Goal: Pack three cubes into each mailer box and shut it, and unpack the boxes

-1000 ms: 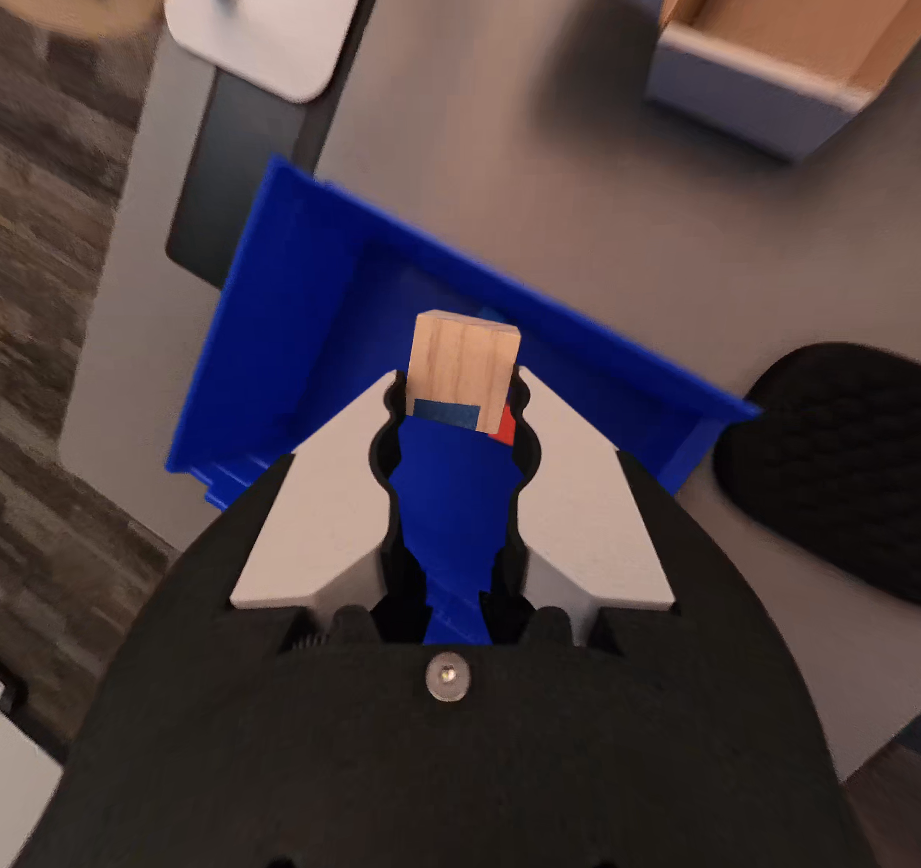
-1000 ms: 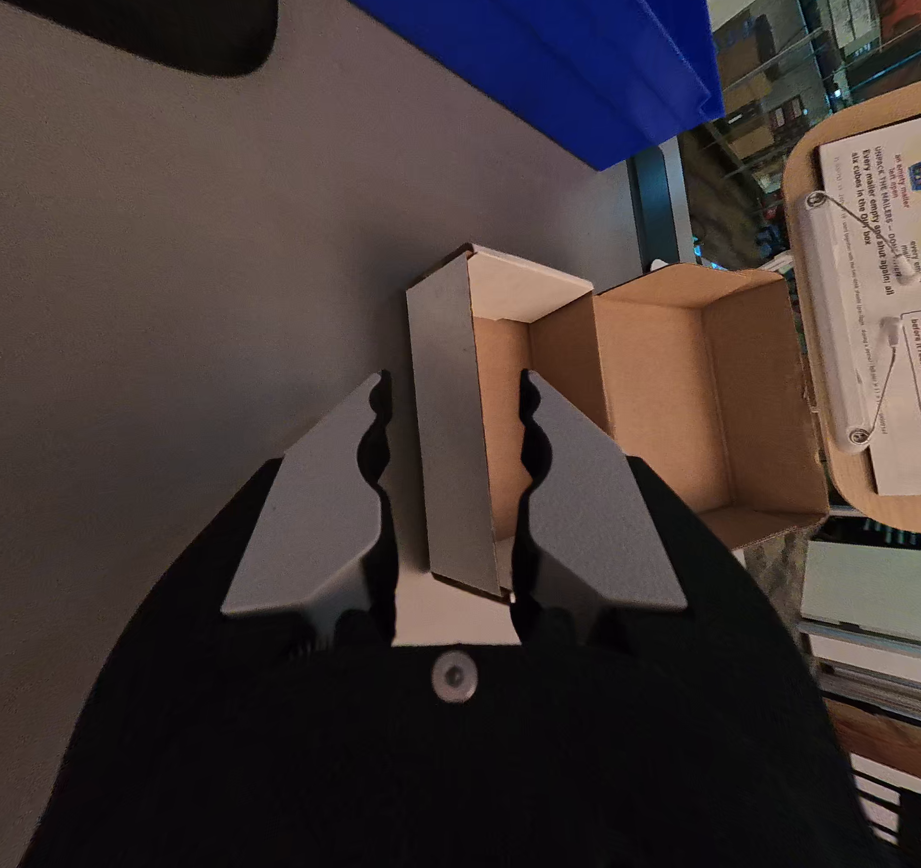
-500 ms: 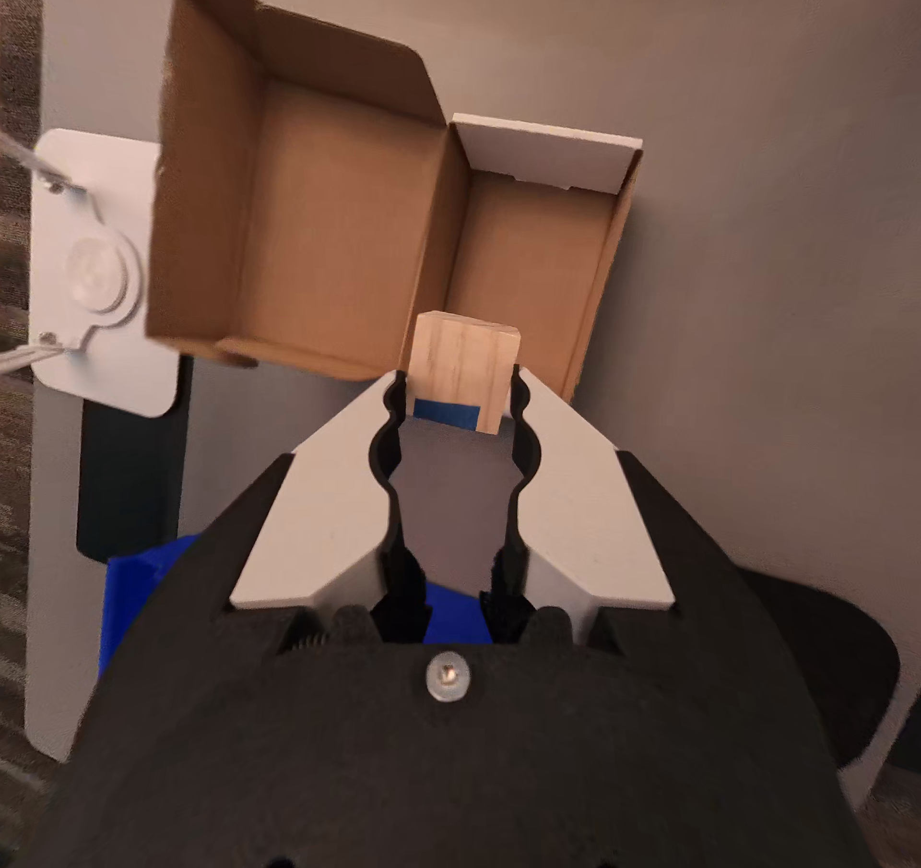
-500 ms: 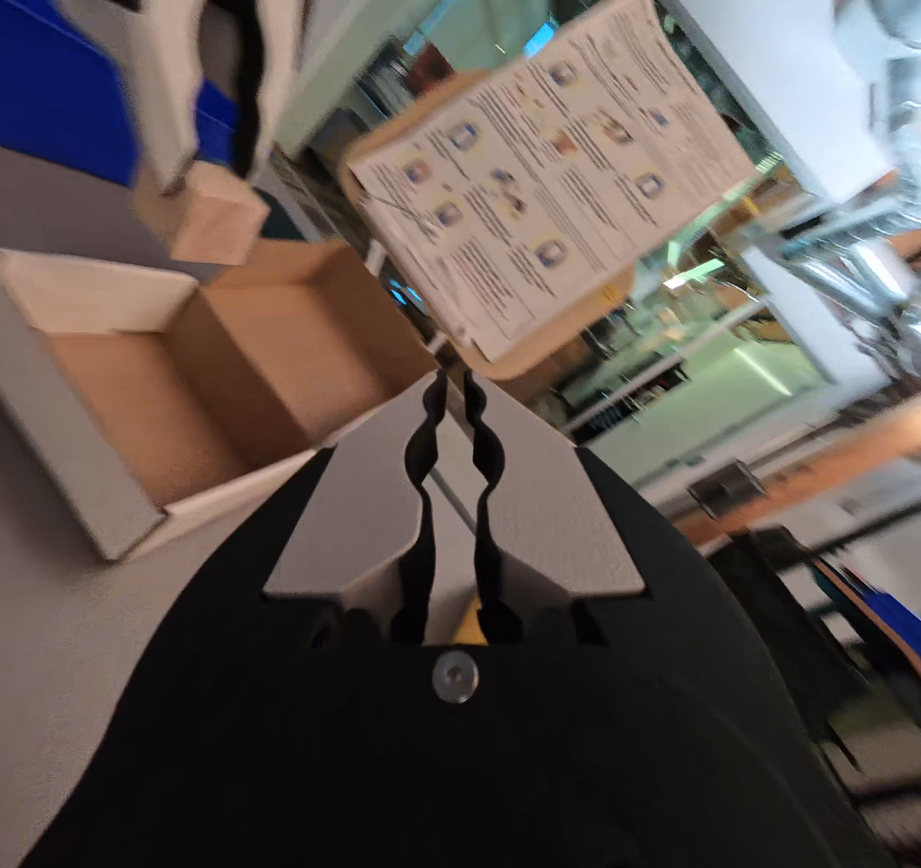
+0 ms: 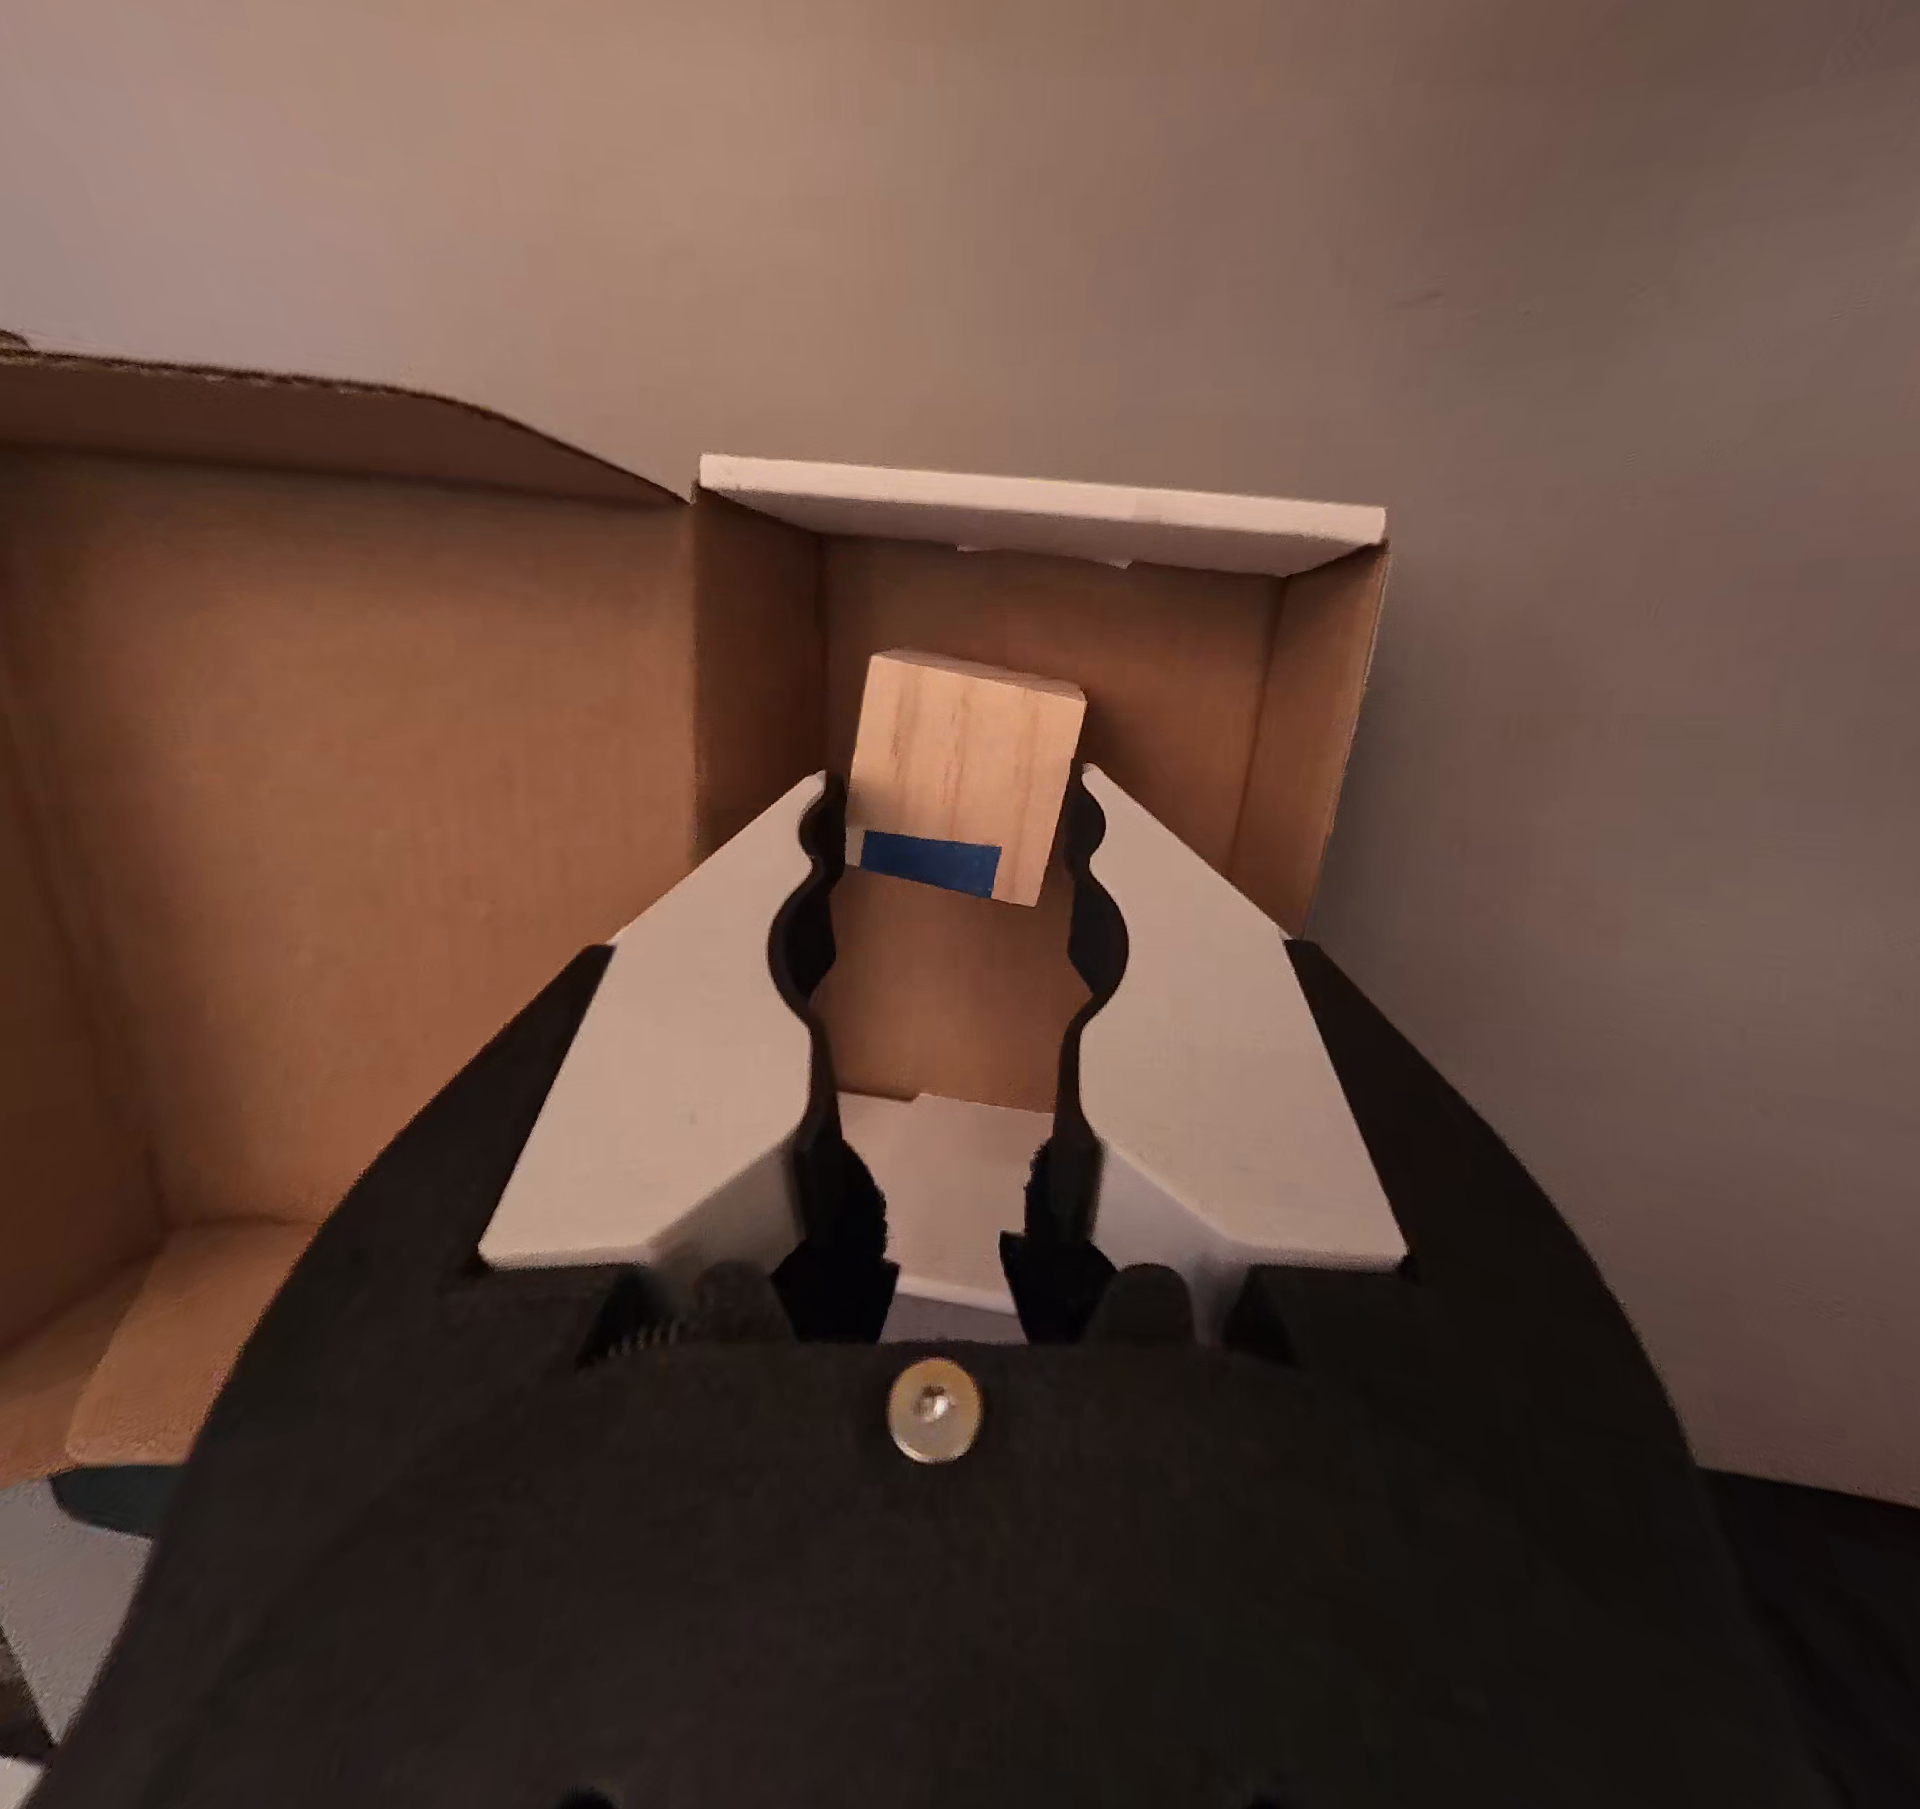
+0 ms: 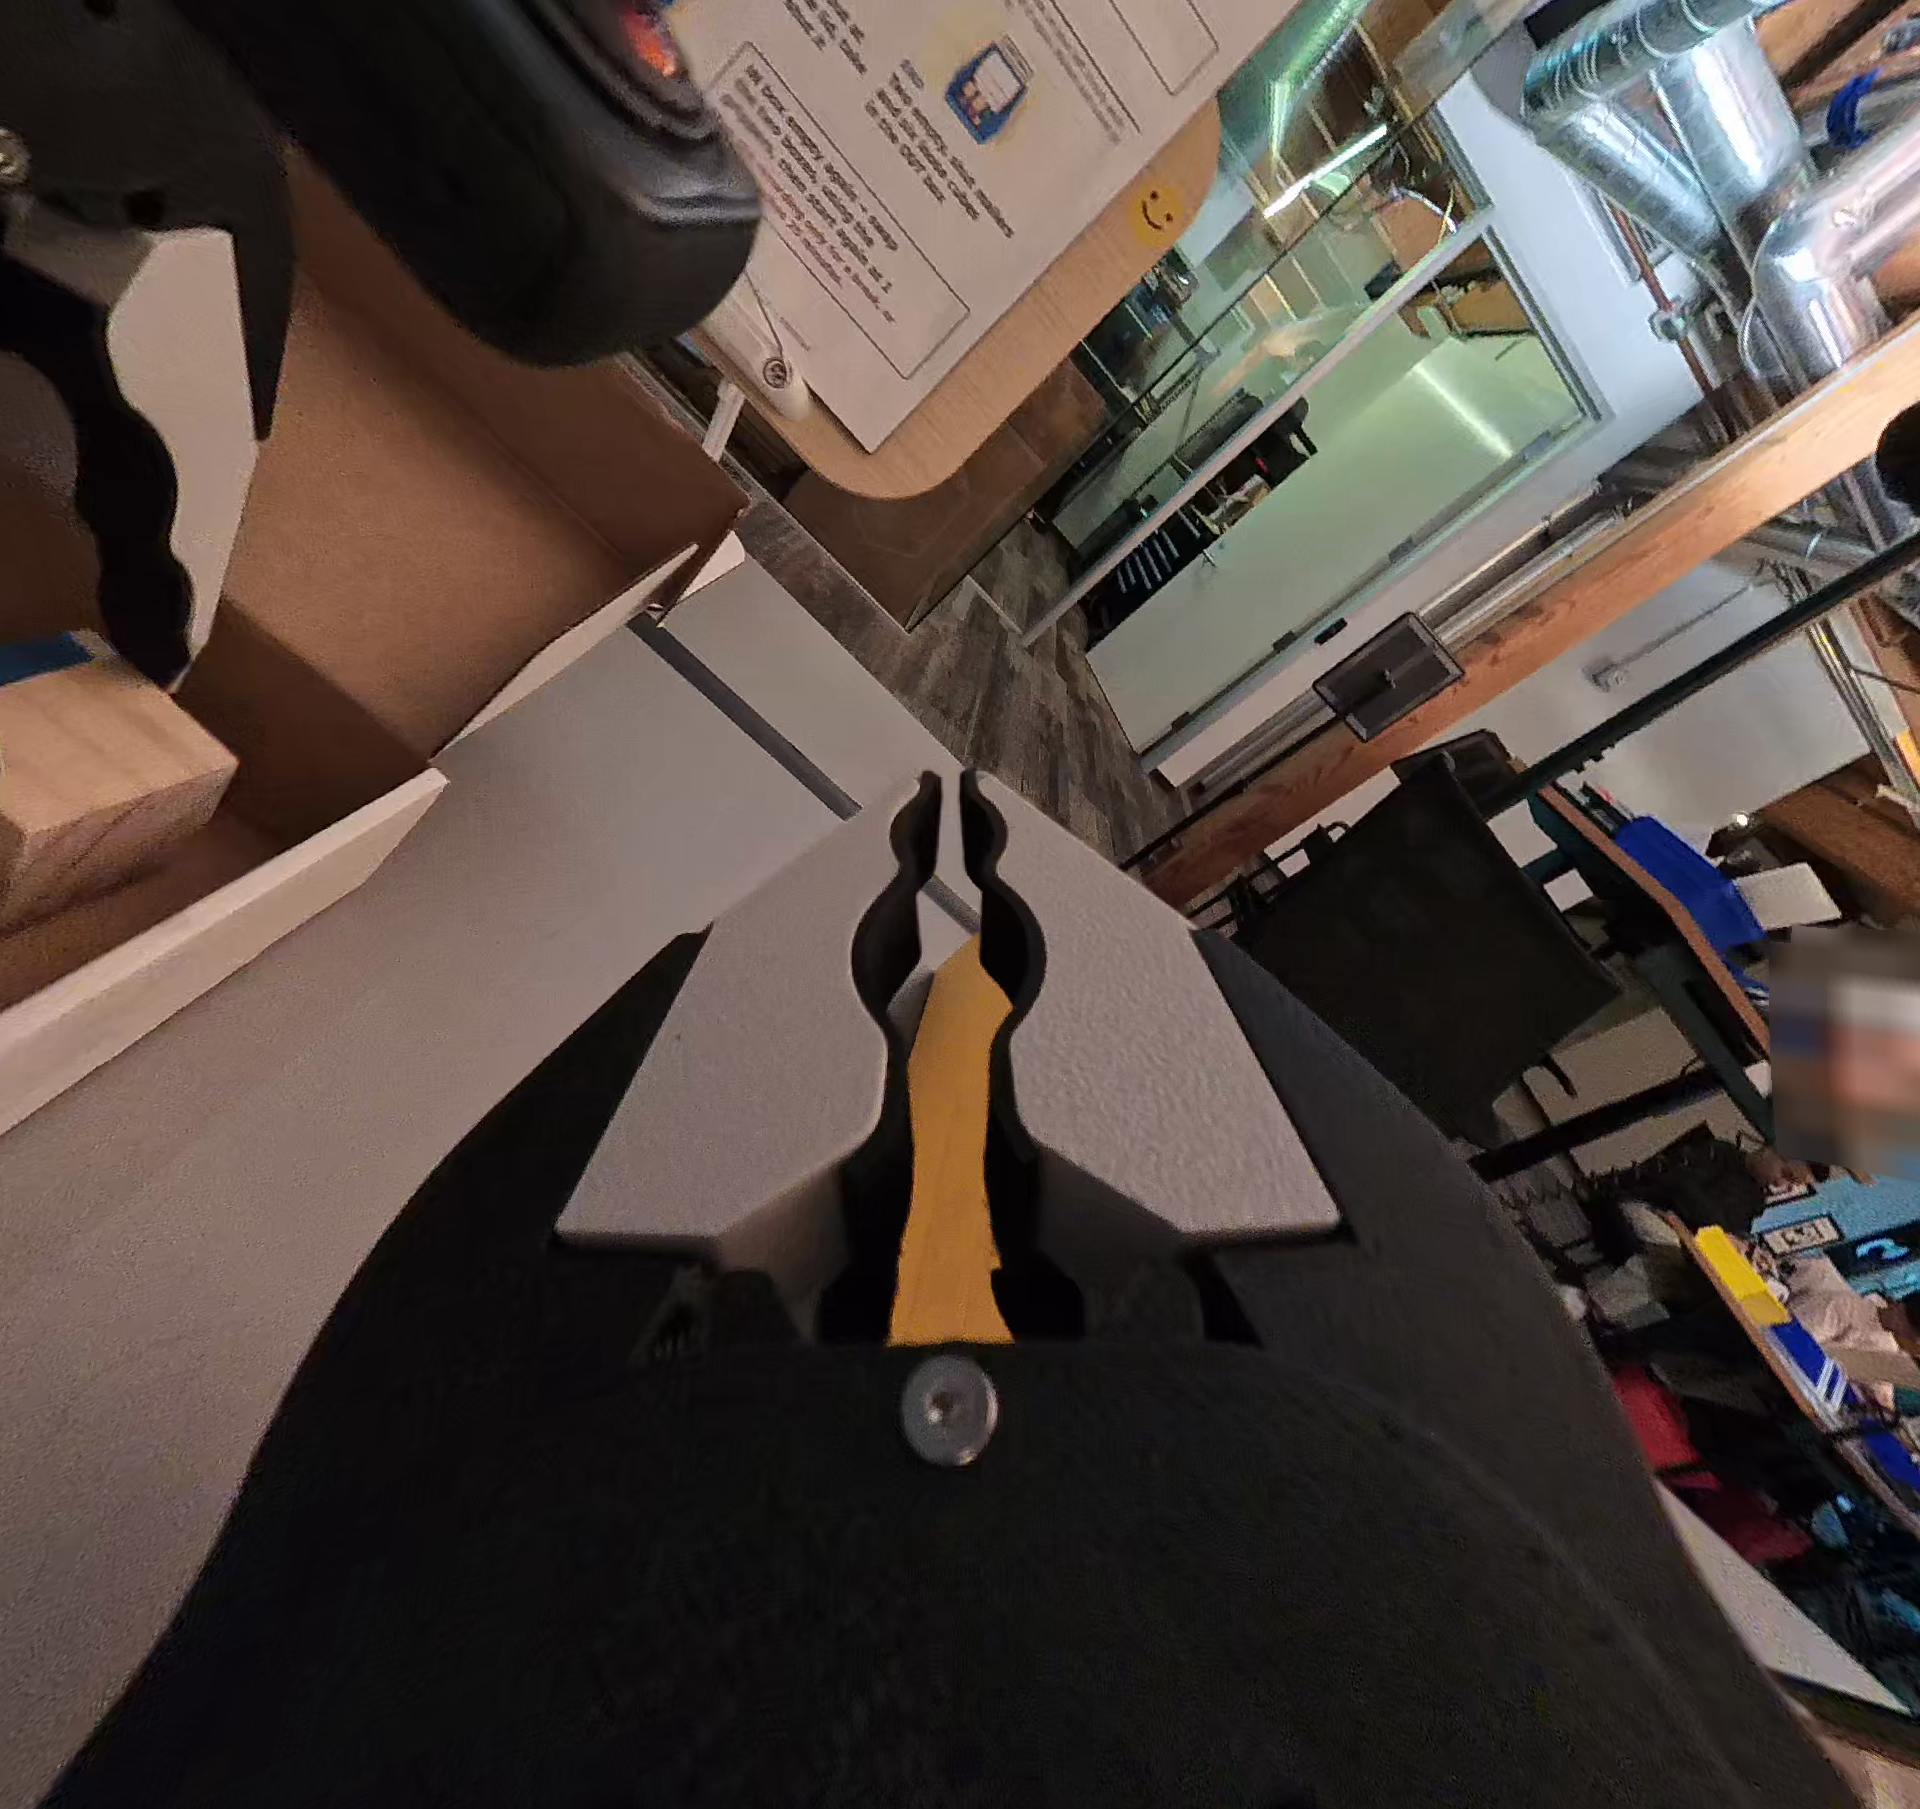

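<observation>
Pinching wooden cube (image 5: 961,772) at left gripper (image 5: 951,809) fingertips, hanging over open mailer box (image 5: 1320,720). Judging cube light, rigid, smooth; gripping flat opposite faces. Resting right gripper (image 6: 951,788) nearly pressed together, holding nothing.

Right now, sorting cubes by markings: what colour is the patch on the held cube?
Blue, on the wooden cube; clearest in the left wrist view.

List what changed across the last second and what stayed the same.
The left gripper carried the wooden cube with a blue patch from over the blue plastic bin to inside the open cardboard mailer box. The right gripper let go of that box's wall, drew away and closed with nothing in it. Unchanged: the left stays clamped on the cube, and the box is open.
</observation>
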Demonstrator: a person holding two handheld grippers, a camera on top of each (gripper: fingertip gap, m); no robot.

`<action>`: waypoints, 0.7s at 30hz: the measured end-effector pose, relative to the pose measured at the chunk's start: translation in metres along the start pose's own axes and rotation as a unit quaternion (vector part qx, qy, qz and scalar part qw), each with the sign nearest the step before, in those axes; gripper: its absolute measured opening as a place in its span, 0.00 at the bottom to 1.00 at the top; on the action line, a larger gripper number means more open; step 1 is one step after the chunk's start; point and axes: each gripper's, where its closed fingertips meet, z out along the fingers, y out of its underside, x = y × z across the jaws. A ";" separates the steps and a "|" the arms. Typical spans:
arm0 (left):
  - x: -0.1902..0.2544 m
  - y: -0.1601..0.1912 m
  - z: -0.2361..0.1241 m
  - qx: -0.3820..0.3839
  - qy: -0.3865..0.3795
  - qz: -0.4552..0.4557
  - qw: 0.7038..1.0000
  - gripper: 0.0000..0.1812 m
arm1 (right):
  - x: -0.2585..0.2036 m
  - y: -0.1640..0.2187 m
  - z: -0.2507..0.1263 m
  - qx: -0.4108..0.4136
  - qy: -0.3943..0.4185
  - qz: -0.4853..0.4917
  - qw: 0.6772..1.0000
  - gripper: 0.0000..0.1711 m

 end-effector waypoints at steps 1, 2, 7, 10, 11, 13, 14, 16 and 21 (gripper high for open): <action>0.000 0.000 0.002 -0.002 -0.003 0.001 1.000 0.23 | 0.002 0.001 0.000 -0.002 0.003 0.005 1.000 0.02; -0.001 0.000 0.004 -0.005 -0.004 0.002 1.000 0.23 | 0.003 0.002 0.001 -0.004 0.005 0.008 1.000 0.02; 0.001 -0.002 0.007 0.001 0.000 -0.006 1.000 0.23 | 0.012 0.007 0.000 -0.012 0.013 0.026 1.000 0.02; 0.001 -0.002 0.009 0.008 0.002 -0.010 1.000 0.25 | 0.012 0.009 0.001 -0.016 0.012 0.028 0.999 0.02; 0.002 -0.002 0.009 0.010 0.008 -0.016 1.000 0.31 | 0.011 0.009 0.001 -0.017 0.011 0.028 0.999 0.03; 0.003 -0.001 0.010 0.012 0.016 -0.030 0.999 0.42 | 0.010 0.010 0.002 -0.019 0.008 0.029 0.999 0.03; 0.004 -0.002 0.008 0.016 0.017 -0.032 0.999 0.43 | 0.009 0.009 0.002 -0.019 0.007 0.030 0.999 0.03; 0.001 -0.003 -0.001 0.032 0.007 -0.030 0.999 0.43 | 0.008 0.009 0.002 -0.018 0.004 0.029 0.999 0.03; -0.020 0.004 -0.067 0.117 -0.040 -0.052 0.991 0.43 | 0.004 0.008 0.001 -0.017 -0.006 0.033 0.999 0.04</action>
